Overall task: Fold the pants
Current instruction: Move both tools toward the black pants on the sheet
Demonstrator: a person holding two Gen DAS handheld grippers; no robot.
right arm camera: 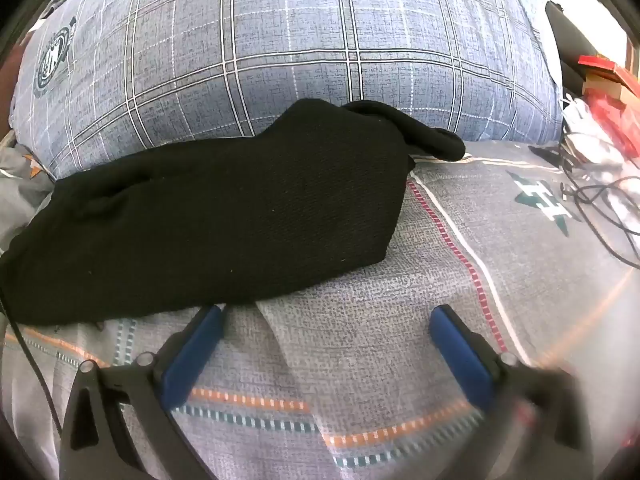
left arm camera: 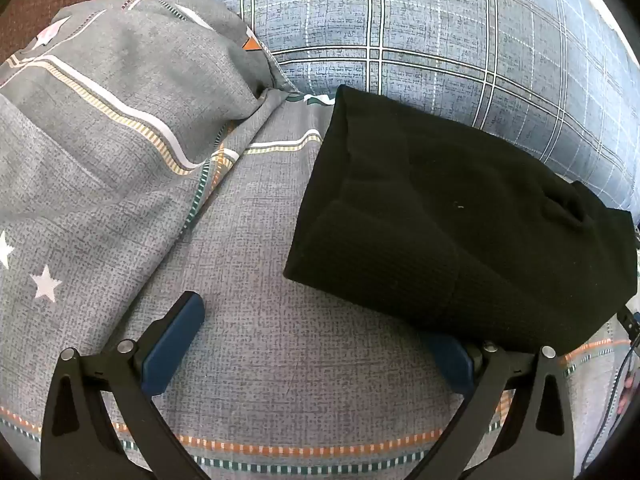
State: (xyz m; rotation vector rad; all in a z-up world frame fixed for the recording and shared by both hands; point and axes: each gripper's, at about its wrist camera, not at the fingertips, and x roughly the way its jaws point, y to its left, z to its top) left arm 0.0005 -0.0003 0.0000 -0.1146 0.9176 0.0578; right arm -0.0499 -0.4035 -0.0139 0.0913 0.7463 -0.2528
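Holding both tools over the bed, I have my left gripper spread wide with nothing between its blue pads; the left pad hangs above bare bedsheet, while the right pad is partly hidden under the near edge of the pants. My right gripper is likewise released, jaws wide apart and empty, its left fingertip just beside the near hem of the black bundle and its right finger blurred.

The pants lie folded into a thick, roughly rectangular packet on the sheet, their far edge against the plaid pillow. In the right wrist view the long axis runs left to right and rises slightly toward the right, where a rolled lump of cloth sticks out past the corner. In the left wrist view the packet slants from upper left to lower right. The fabric is matte black with a fine woven grain, and soft creases and a seam cross it.

The sheet is grey with a heathered look, crossed by orange and teal dashed stripes. A second pillow in the same grey print, with white stars nearby, sits at the left. The plaid one is blue-grey with white and dark lines and a round crest. Black cables and red boxes lie at the far right.
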